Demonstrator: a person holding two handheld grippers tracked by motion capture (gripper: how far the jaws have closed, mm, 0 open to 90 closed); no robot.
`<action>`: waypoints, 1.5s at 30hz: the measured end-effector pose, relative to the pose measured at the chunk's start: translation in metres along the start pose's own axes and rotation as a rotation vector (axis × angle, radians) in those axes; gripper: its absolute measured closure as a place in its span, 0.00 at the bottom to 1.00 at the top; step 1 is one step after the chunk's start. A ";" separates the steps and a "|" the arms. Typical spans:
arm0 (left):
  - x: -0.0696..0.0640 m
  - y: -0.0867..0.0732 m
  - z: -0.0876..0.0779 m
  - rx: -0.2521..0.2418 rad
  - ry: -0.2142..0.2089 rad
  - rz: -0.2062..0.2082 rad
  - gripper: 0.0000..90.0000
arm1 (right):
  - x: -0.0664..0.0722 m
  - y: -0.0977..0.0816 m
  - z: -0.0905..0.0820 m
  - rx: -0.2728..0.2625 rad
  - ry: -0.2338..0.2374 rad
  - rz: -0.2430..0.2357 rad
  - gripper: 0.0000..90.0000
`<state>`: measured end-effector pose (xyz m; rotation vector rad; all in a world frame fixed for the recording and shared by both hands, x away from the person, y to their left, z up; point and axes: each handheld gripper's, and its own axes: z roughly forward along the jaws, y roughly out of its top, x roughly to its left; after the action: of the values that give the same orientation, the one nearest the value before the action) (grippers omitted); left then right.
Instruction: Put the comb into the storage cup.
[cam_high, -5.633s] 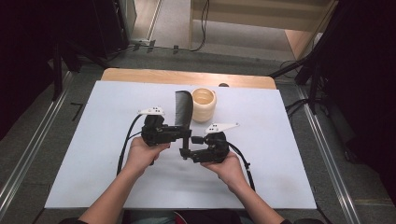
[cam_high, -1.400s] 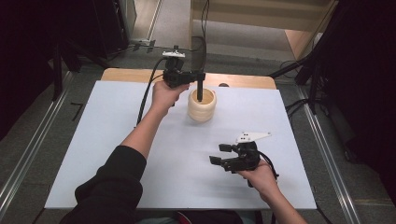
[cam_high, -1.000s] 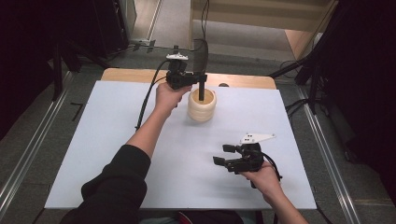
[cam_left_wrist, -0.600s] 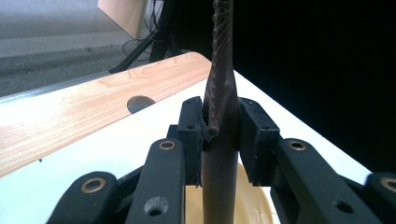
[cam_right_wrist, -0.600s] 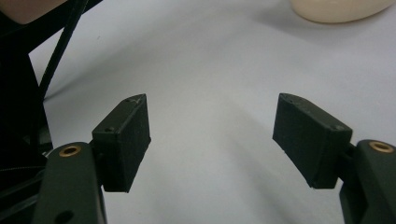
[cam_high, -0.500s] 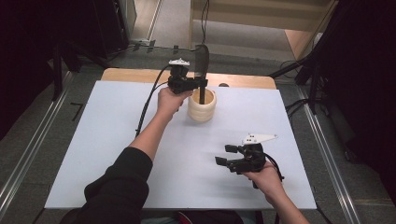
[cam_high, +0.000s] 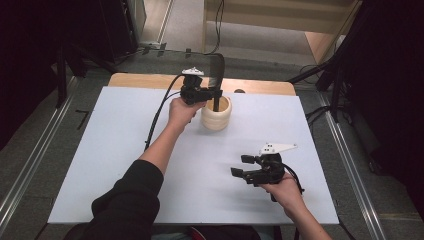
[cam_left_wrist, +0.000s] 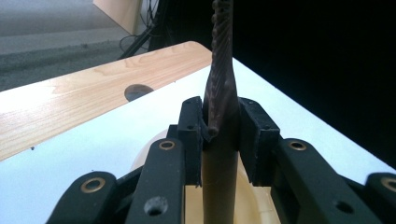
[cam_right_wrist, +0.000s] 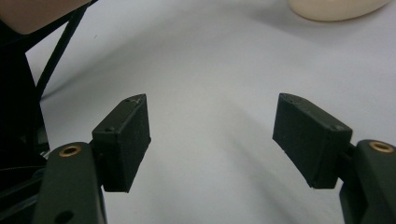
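A dark, flat-bladed utensil (cam_high: 216, 70) stands upright, its handle (cam_left_wrist: 219, 182) reaching down into the mouth of a cream ribbed cup (cam_high: 216, 117) at the back middle of the white mat. My left gripper (cam_high: 212, 95) is shut on that handle just above the cup; in the left gripper view the pads (cam_left_wrist: 190, 128) press it from both sides, with the cup (cam_left_wrist: 245, 198) below. My right gripper (cam_high: 243, 166) rests low over the mat at the near right, open, with nothing between its pads (cam_right_wrist: 123, 140). The cup's base (cam_right_wrist: 336, 8) shows far ahead of it.
The white mat (cam_high: 100, 150) covers most of the table. A wooden strip (cam_high: 145, 80) with a round hole (cam_high: 239, 91) runs along the back edge. The left gripper's cable (cam_high: 156, 117) trails across the mat. Metal rails (cam_high: 30, 175) flank the table.
Earlier both hands held the utensil at the table's middle. The left gripper has since carried it upright to the cup and the right has drawn back near right. Over the last second, hardly anything has moved.
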<state>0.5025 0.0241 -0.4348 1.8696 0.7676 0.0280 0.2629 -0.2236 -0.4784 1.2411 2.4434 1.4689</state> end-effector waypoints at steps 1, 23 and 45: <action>0.000 -0.001 0.000 -0.001 0.006 0.005 0.81 | 0.000 0.000 0.000 0.000 0.001 0.000 0.28; 0.004 -0.012 0.002 0.013 -0.005 0.012 0.79 | -0.001 -0.001 0.001 0.011 -0.004 0.002 0.28; 0.014 -0.003 -0.032 0.029 -0.020 -0.043 0.46 | -0.001 0.000 -0.001 0.005 -0.004 0.000 0.28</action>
<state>0.5006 0.0591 -0.4281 1.8770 0.7980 -0.0298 0.2636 -0.2249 -0.4786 1.2433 2.4462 1.4597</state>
